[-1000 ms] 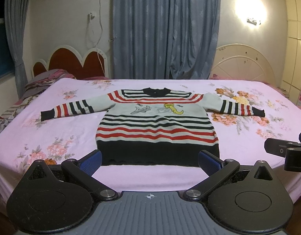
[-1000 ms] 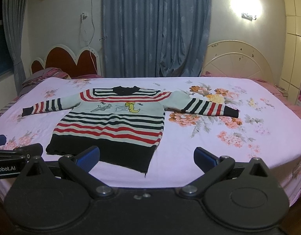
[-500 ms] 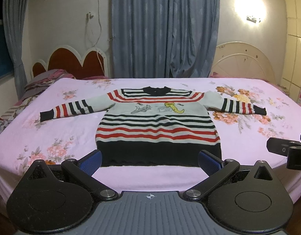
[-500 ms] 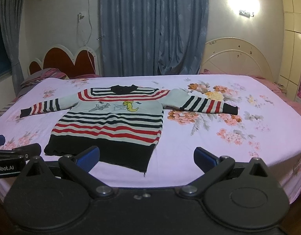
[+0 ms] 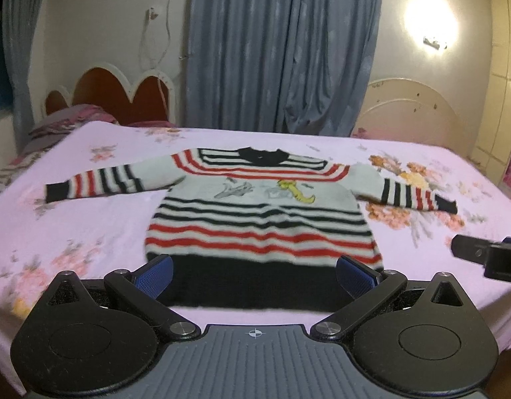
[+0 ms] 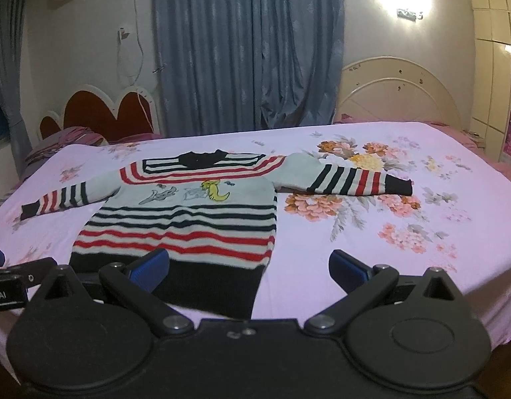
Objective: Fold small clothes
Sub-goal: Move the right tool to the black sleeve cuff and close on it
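A small striped sweater (image 5: 258,219) (image 6: 189,219), white with red and black bands and a black hem, lies flat and face up on the pink floral bed, both sleeves spread out sideways. My left gripper (image 5: 255,274) hovers open just before the black hem, its blue pads level with the hem's two corners. My right gripper (image 6: 249,269) is open too, over the hem's right corner, left pad above the black band. Neither holds anything. The right sleeve's cuff (image 6: 400,186) rests on a flower print.
The pink floral bedsheet (image 5: 89,232) (image 6: 388,266) spreads wide on both sides of the sweater. A red heart-shaped headboard (image 5: 109,93) and pillows stand at the far left, a cream headboard (image 6: 398,96) at the far right, blue curtains behind.
Both grippers have moved forward toward the sweater, which now looks larger and nearer; the right view has tilted slightly. Both stay open.
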A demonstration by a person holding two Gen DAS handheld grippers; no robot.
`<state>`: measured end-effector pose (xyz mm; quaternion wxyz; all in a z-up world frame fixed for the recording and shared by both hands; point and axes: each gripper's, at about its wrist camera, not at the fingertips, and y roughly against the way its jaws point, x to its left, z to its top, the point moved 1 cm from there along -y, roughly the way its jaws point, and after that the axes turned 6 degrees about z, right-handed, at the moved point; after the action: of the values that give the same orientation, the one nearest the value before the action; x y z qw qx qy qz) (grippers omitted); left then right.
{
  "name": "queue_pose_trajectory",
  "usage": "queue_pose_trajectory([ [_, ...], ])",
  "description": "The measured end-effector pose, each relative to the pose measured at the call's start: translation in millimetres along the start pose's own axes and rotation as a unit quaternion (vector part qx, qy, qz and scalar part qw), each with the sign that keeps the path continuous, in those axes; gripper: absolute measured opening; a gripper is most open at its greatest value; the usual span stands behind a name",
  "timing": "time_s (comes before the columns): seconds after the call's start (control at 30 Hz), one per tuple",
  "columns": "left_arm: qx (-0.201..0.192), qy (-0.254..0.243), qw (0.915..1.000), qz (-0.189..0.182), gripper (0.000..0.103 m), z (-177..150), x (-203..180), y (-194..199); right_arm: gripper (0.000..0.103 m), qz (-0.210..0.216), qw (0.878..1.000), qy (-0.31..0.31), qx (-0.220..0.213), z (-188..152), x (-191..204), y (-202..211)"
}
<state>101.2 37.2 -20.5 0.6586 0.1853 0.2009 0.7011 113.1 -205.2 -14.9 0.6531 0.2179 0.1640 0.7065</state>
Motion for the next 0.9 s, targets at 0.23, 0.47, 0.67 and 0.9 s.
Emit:
queue_pose_trajectory([
  [0.23,0.016,-0.028,0.9984,-0.046,0.103,39.9,-2.0,-59.1,0.102,-0.027,0.999,-0.025,-0.009,31.7,-2.9,-53.0],
  [0.47,-0.011,-0.038,0.9989,-0.024,0.103,75.7,13.4,-118.0,0.100,-0.053,0.997,-0.045,-0.032,61.5,-11.0,-98.0],
  [0.67,-0.017,0.025,0.9995,-0.013,0.103,84.6,8.1,-172.0,0.100,-0.090,0.993,-0.067,-0.029,74.5,-48.2,-129.2],
  [0.9,0.028,0.036,0.9988,-0.016,0.103,96.2,-29.0,-243.4,0.097,-0.139,0.981,-0.125,-0.051,87.0,-142.4,-179.1],
])
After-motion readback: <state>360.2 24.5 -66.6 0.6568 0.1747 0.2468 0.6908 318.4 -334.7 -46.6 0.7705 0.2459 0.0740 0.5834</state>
